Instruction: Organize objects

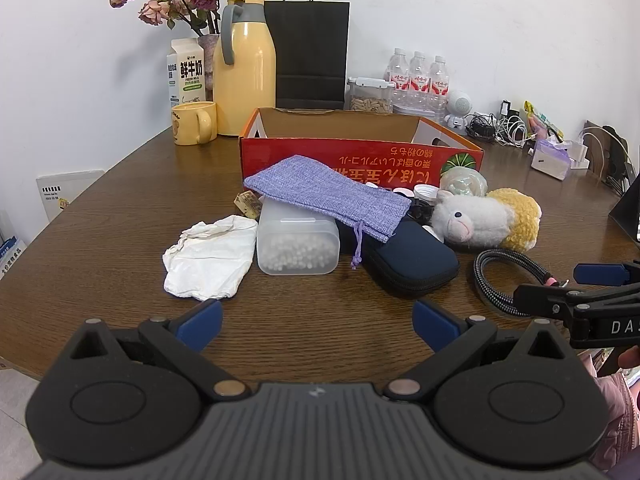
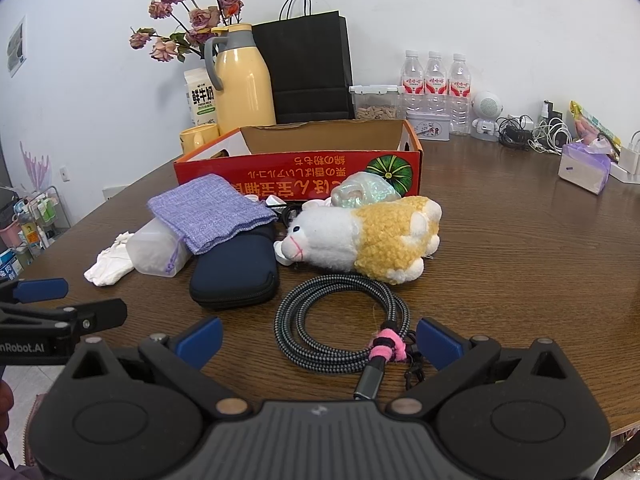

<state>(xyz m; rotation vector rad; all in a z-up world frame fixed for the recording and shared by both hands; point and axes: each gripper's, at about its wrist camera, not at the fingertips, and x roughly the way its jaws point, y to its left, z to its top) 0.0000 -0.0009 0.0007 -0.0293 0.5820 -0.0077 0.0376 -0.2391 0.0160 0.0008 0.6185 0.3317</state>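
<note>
We are holding the left gripper (image 1: 316, 326) and right gripper (image 2: 318, 338) above the wooden table (image 1: 120, 208), both with jaws spread wide and gripping nothing. A coiled cable (image 2: 340, 320) is lying just ahead of our right one. The plush sheep (image 2: 360, 240), navy case (image 2: 234, 272), purple pouch (image 1: 324, 196) and what seems a cotton-swab box (image 1: 298, 246) are sitting before the red carton (image 1: 360, 152)

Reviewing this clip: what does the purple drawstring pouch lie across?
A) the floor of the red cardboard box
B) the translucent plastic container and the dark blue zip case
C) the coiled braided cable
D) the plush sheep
B: the purple drawstring pouch is draped over the translucent plastic container and the dark blue zip case, in front of the red cardboard box.
</note>
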